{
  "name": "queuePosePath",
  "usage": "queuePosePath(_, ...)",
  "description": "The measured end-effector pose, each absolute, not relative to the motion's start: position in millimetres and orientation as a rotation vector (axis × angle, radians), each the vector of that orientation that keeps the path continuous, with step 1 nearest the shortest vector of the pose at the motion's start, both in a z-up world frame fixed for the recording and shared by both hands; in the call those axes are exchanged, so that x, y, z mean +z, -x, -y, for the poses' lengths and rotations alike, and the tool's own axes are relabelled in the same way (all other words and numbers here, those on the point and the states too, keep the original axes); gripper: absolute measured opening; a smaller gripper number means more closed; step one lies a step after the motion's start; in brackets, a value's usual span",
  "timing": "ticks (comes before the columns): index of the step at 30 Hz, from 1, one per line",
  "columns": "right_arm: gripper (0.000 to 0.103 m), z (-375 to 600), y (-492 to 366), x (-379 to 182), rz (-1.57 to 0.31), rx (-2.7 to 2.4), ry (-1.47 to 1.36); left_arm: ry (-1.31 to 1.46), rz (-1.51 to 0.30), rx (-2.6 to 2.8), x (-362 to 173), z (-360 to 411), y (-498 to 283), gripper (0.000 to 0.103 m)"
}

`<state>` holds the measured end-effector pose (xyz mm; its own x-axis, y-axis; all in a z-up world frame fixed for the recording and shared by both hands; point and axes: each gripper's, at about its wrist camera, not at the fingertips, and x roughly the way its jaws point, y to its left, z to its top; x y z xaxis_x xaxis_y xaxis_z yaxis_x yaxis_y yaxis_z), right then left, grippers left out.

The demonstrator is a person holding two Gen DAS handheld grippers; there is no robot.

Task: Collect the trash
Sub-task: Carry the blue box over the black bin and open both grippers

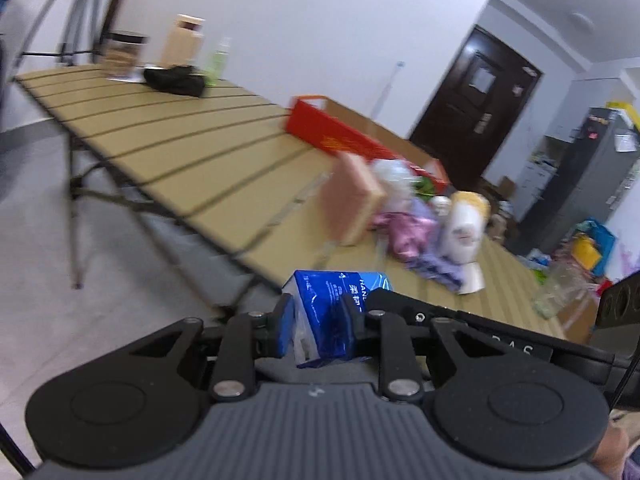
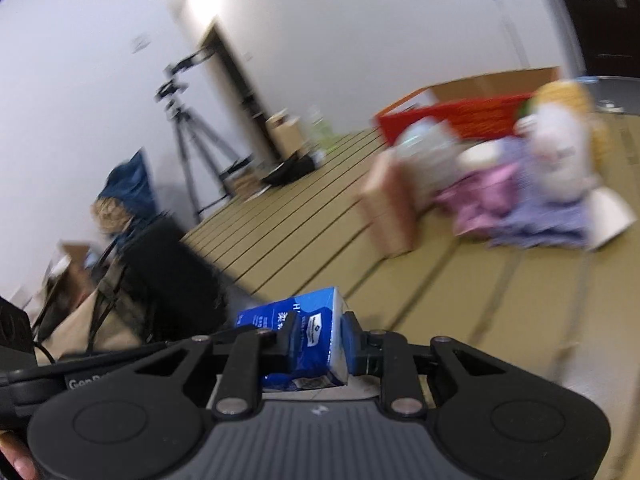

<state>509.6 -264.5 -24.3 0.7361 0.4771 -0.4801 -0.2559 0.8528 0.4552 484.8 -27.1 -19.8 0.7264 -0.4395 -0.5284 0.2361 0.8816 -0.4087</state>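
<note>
Nearest the lens in both views we see one blue tissue pack [image 1: 332, 316], squeezed from two sides. In the left wrist view the left gripper [image 1: 316, 326] has its jaws narrow and pressed on the pack, low in the middle of the frame, above the desk's near edge. In the right wrist view the right gripper [image 2: 316, 340] clamps the same blue tissue pack [image 2: 304, 340], also low in the middle. That makes two grippers on one pack.

Beyond it lies one long slatted desk [image 1: 168, 140]. At right of centre in the left view we count one blurred heap: one pink-and-tan box [image 1: 352, 200], standing tilted, one pink and purple crumpled wrapper pile [image 1: 416, 240], and one white bottle with a yellow top [image 1: 466, 228] just beside it. Behind them sits one red box [image 1: 336, 136].

At the upper left of that frame, on the desk's far end, we count one black pouch [image 1: 176, 80], one pale jar [image 1: 182, 40] and one green bottle [image 1: 218, 60]. One tripod [image 2: 192, 148] stands at the left in the right wrist view.
</note>
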Motion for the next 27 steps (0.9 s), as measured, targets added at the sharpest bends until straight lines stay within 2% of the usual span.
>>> queuePosePath(5, 0.021, 209.9, -513.5, -34.9, -0.681, 0.457, -0.278, 0.409, -0.719, -0.324, -42.0, -24.4, -479.5, 0.024)
queuePosePath(9, 0.021, 183.7, -513.4, -51.0, -0.741, 0.444, -0.155, 0.404, -0.796, -0.310, -63.5, -33.2, -488.7, 0.024)
queuePosePath(16, 0.019, 181.2, -509.5, -79.3, -0.824, 0.366, -0.005, 0.353, -0.942, -0.308, -103.7, -5.1, -508.2, 0.019)
queuePosePath(22, 0.020, 185.1, -504.4, -109.7, -0.900, 0.310, 0.156, 0.252, -1.018, -0.322, -132.7, 22.4, -520.1, 0.020)
queuePosePath(24, 0.022, 188.4, -505.6, -118.5, -0.934, 0.306, 0.180, 0.210, -1.025, -0.323, -135.9, 31.3, -520.6, 0.028)
queuePosePath(26, 0.025, 191.9, -504.4, -122.6, -0.950, 0.305, 0.187, 0.171, -1.020, -0.316, -136.4, 37.2, -518.6, 0.052)
queuePosePath(27, 0.025, 193.0, -502.3, -123.5, -0.954, 0.309, 0.192, 0.149, -1.005, -0.311, -135.5, 39.9, -516.7, 0.054)
